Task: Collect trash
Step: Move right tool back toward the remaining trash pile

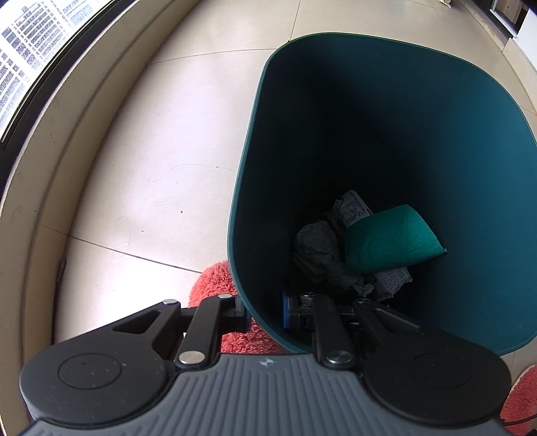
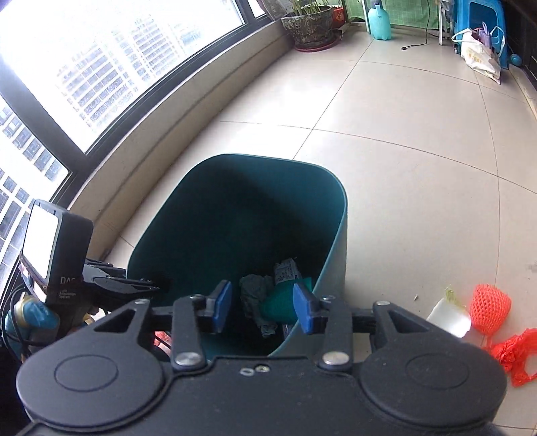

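Left wrist view looks straight down into the teal bin (image 1: 386, 110), where the left gripper (image 1: 265, 313) is clamped on the near rim, one finger outside the wall and one inside. At the bottom lie a crumpled grey paper (image 1: 319, 251), a folded green cloth (image 1: 389, 238) and a scrap of printed paper (image 1: 355, 208).

The right wrist view shows the right gripper (image 2: 261, 310) above the near part of the bin (image 2: 235, 208) with its blue pads (image 2: 221, 305) standing apart and nothing between them. I judge it has let go of a piece and the next one is due.

Risks from here: the rim grip bites only a thin plastic wall, so a tug or a knock from the right gripper could tip the bin or make it slip. Trash dropped from near the rim could also land outside on the floor.

Only the right wrist view shows what is left to collect: an orange foam net (image 2: 490, 308), a white scrap (image 2: 449, 318) and a red plastic bag (image 2: 517, 352), close together on the floor tiles to the right of the bin. It alone shows the plant pot (image 2: 310, 28) by the window at the far end. Only the left wrist view shows the clamp on the rim and the red mat (image 1: 214, 281) under the bin's near side.
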